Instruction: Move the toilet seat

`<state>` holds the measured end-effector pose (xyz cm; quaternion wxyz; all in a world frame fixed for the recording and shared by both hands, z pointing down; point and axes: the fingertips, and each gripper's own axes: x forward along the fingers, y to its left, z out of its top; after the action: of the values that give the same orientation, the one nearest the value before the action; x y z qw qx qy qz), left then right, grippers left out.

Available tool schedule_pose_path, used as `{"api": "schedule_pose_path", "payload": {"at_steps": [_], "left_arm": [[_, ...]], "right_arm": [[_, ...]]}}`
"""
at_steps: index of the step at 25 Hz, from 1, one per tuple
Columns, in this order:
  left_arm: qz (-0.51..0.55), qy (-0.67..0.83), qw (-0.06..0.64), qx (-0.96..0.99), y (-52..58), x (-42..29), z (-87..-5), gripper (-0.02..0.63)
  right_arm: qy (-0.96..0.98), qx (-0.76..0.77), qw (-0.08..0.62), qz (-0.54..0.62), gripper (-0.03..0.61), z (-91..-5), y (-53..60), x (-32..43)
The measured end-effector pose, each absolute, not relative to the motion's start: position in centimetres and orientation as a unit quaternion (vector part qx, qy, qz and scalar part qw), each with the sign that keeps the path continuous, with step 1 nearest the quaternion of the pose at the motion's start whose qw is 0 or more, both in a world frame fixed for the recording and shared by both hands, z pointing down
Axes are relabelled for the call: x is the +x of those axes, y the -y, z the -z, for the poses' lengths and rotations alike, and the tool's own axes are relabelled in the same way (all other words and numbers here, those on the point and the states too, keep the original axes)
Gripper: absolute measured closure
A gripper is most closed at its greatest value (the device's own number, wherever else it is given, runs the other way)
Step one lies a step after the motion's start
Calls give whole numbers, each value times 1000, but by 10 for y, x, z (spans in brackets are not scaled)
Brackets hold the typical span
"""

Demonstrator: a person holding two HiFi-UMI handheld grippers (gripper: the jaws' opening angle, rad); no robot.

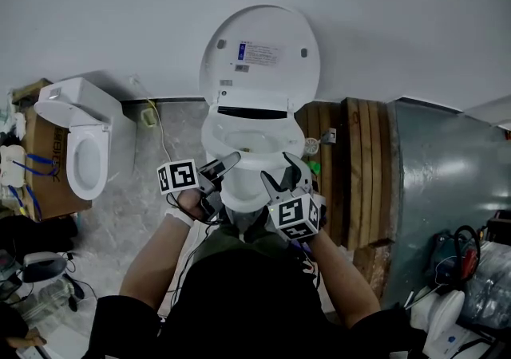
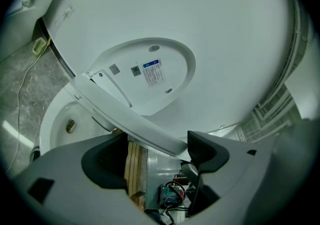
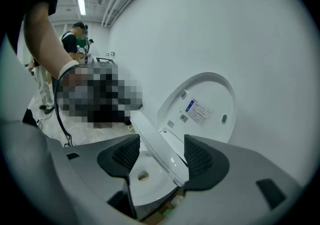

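The toilet seat (image 3: pixel 156 145) stood part-raised over the bowl (image 1: pixel 214 136), its front edge slanting up between the two grippers, while the lid (image 1: pixel 259 50) leaned upright against the wall behind. The left gripper (image 2: pixel 157 154) had its fingers (image 2: pixel 202 150) spread wide, with the seat's rim crossing the gap and meeting one finger. The right gripper (image 3: pixel 162 156) had its fingers set narrower but apart, with the rim against one pad and a strip of bowl showing beside the other. Neither looked clamped on it. To my eye the step in hand was swinging the seat on its hinge. It would go best if both grippers took the front rim evenly, one either side of the middle. They should follow the arc of the hinge rather than pull straight, so the smooth plastic did not slip off a pad and drop onto the porcelain. Whether it was meant to go up to the lid or down to the bowl, I could not tell. From above, the person's head and shoulders covered the near part of the bowl, and the grippers hid most of the seat's front. The hinge was hard to make out. A second toilet (image 1: pixel 80 150) stood off to the left, well apart.
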<state>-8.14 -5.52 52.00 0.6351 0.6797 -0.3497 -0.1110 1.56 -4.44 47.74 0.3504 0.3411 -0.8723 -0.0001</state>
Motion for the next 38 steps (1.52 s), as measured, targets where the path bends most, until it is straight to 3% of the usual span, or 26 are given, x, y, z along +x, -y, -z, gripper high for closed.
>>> {"api": "schedule_pose_path", "payload": {"at_steps": [11, 22, 26, 28, 30, 32, 38], "left_arm": [[17, 344, 545, 765, 45, -68, -492, 261], [-226, 463, 267, 814, 51, -94, -488, 262], [-290, 495, 218, 789, 71, -107, -493, 267], [-295, 499, 207, 788, 78, -107, -489, 292], [-297, 495, 184, 795, 81, -102, -484, 409], [-300, 495, 161, 799, 83, -97, -480, 465], [-299, 504, 137, 799, 99, -93, -473, 476]], "right_arm": [[865, 349, 360, 10, 276, -464, 64, 14], [865, 353, 356, -14, 275, -456, 80, 15], [863, 355, 359, -8, 275, -450, 88, 11], [862, 355, 362, -3, 275, -448, 92, 9], [861, 358, 360, -4, 276, -446, 97, 9], [861, 361, 357, -7, 276, -443, 102, 8], [862, 374, 343, -13, 275, -435, 116, 10]]}}
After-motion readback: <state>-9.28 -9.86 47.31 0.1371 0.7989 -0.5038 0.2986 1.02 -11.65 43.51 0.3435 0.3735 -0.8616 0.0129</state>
